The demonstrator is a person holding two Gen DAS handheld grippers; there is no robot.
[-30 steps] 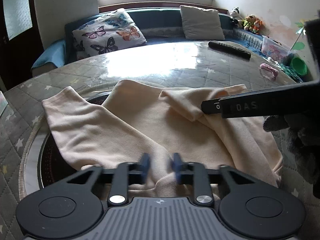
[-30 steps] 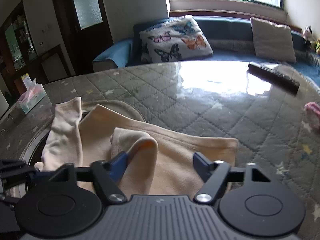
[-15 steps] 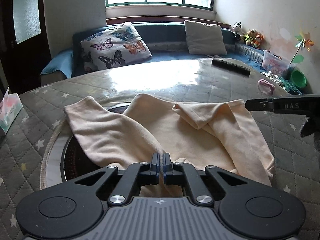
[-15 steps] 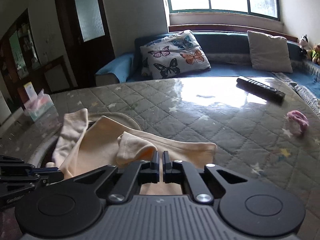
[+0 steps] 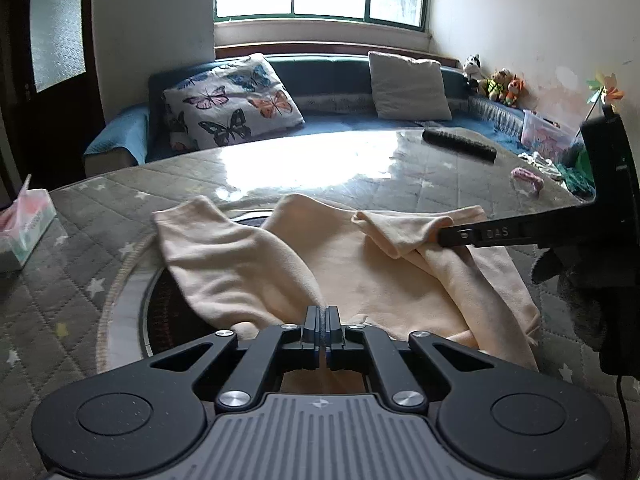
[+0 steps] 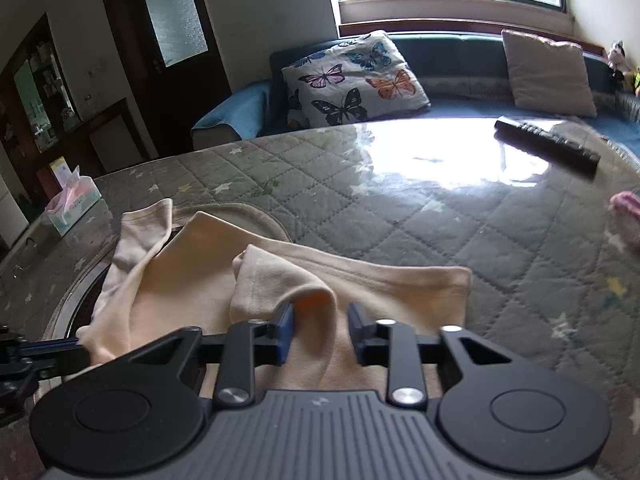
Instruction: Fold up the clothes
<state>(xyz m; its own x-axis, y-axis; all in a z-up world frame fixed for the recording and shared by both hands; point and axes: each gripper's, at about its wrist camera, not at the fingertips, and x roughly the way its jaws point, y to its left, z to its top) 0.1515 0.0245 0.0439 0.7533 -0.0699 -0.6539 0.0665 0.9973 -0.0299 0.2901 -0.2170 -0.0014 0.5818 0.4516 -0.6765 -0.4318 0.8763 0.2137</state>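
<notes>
- The cream-coloured soft knit garment (image 5: 352, 276) lies rumpled on the grey quilted star-print table cover (image 5: 100, 248), both sleeves flopped inward.
- The left gripper (image 5: 322, 320) is pinched together on the garment's near hem.
- The right gripper (image 6: 320, 320) shows its fingers apart around a raised sleeve fold, not pressing it.
- No neat fold is finished; smoothing and the main folds remain.

I see soft, matt cream knit cloth in the garment (image 5: 344, 264), lying on a quilted table cover (image 6: 460, 240) under a glossy clear sheet that mirrors the window. My left gripper (image 5: 321, 328) looks matt black plastic with shiny metal rivets; the remote (image 6: 548, 146) is dull black plastic
</notes>
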